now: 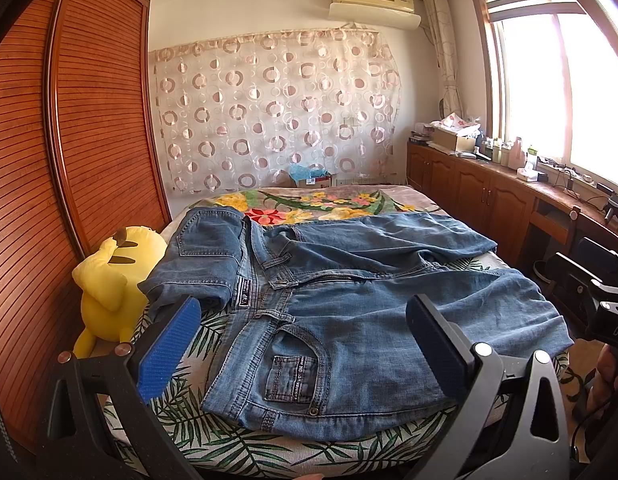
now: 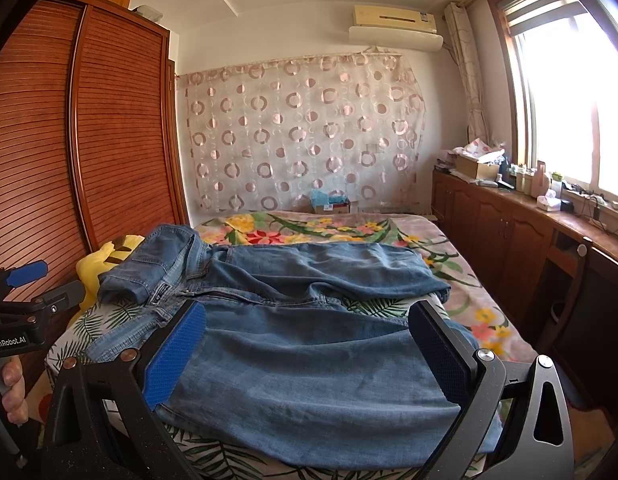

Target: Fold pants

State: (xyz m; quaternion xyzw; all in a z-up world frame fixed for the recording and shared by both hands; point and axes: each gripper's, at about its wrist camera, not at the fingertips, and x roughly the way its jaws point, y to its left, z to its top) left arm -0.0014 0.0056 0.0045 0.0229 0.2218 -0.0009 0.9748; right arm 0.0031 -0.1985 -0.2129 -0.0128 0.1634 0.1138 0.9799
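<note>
Blue denim pants point(image 1: 349, 292) lie spread on the bed, waistband to the left, both legs running to the right; the upper-left waist part is flipped back. They also show in the right wrist view point(image 2: 309, 320). My left gripper point(image 1: 305, 316) is open and empty, hovering over the near waist and front pocket. My right gripper point(image 2: 309, 324) is open and empty, hovering over the near leg. The right gripper appears at the right edge of the left wrist view point(image 1: 597, 292); the left gripper appears at the left edge of the right wrist view point(image 2: 33, 300).
The bed point(image 1: 329, 204) has a floral and leaf-print cover. A yellow plush toy point(image 1: 109, 276) sits at the bed's left edge against a wooden slatted wardrobe point(image 1: 69, 140). Wooden cabinets point(image 1: 489, 188) with clutter run along the right under the window. A patterned curtain point(image 1: 277, 112) hangs behind.
</note>
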